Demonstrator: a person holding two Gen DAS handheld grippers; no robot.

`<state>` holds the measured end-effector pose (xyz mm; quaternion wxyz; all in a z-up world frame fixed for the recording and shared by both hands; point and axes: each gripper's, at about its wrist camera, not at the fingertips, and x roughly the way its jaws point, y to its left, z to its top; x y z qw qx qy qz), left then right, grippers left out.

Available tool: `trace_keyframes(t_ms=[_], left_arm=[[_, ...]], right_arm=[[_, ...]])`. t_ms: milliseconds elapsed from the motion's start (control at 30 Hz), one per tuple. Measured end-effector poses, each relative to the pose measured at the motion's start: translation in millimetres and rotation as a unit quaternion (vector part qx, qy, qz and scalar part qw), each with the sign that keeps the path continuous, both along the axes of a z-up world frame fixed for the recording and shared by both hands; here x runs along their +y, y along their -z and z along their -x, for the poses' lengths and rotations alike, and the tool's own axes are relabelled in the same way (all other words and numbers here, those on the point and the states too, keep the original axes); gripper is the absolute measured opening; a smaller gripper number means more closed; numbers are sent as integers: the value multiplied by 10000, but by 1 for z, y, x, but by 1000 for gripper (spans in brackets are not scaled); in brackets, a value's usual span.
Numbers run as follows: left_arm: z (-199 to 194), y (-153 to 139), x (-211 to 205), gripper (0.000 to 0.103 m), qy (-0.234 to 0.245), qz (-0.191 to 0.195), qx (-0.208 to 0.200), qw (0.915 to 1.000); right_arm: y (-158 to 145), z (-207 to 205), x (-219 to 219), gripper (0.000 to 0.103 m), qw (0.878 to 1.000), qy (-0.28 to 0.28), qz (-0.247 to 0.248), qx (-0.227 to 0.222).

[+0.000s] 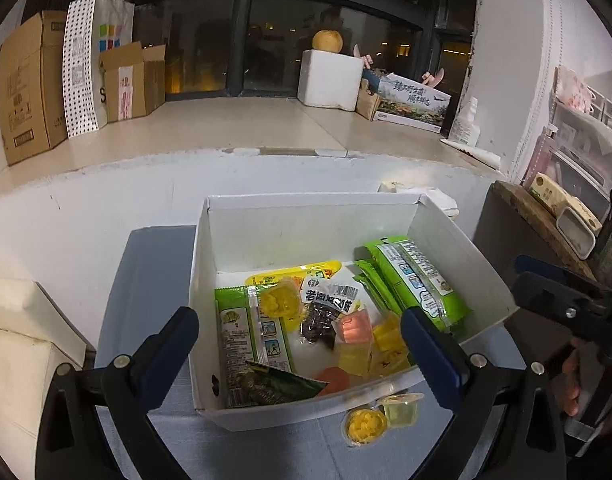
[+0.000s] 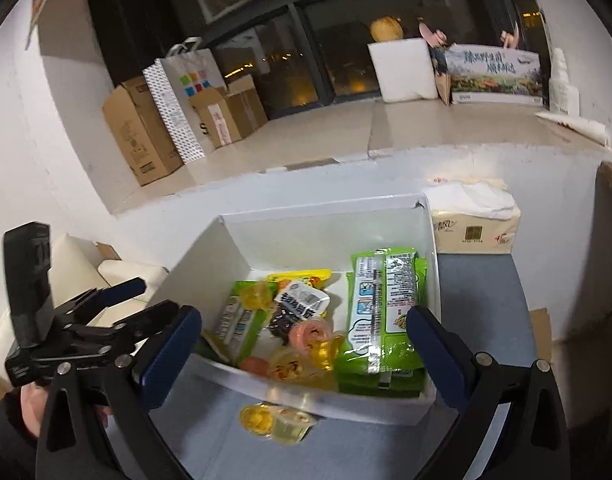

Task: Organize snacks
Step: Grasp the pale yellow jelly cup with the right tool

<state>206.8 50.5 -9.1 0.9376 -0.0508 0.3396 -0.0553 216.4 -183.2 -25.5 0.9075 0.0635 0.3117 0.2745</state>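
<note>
1. Writing: the dark snack pouch (image 1: 326, 312) in the middle of the box has a white label with a barcode and bold Chinese characters I can't read properly. The tissue pack (image 2: 474, 220) behind the box has red script, too small to read.
2. Left gripper (image 1: 297, 340) and right gripper (image 2: 303, 338) both gape wide, holding nothing, poised over the near edge of the box.
3. The white cardboard box (image 1: 306, 216) holds green snack packets (image 1: 418, 280) on the right and another left, a yellow packet at the far side, plus jelly cups (image 1: 354, 328).
4. Two more jelly cups (image 1: 382, 416) sit outside, touching the box's near wall, on the grey table (image 1: 145, 264).
</note>
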Motion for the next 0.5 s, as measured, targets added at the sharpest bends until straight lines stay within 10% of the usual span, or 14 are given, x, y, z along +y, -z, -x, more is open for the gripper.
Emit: trace_keyframes(t_ms=[233, 500], left_arm=[[48, 1, -2, 103, 198, 96, -75, 9997], [113, 49, -4, 103, 140, 392, 240, 9988]], right_arm=[[8, 64, -5, 103, 9998, 2, -8, -175], [83, 76, -4, 103, 9972, 331, 94, 661]])
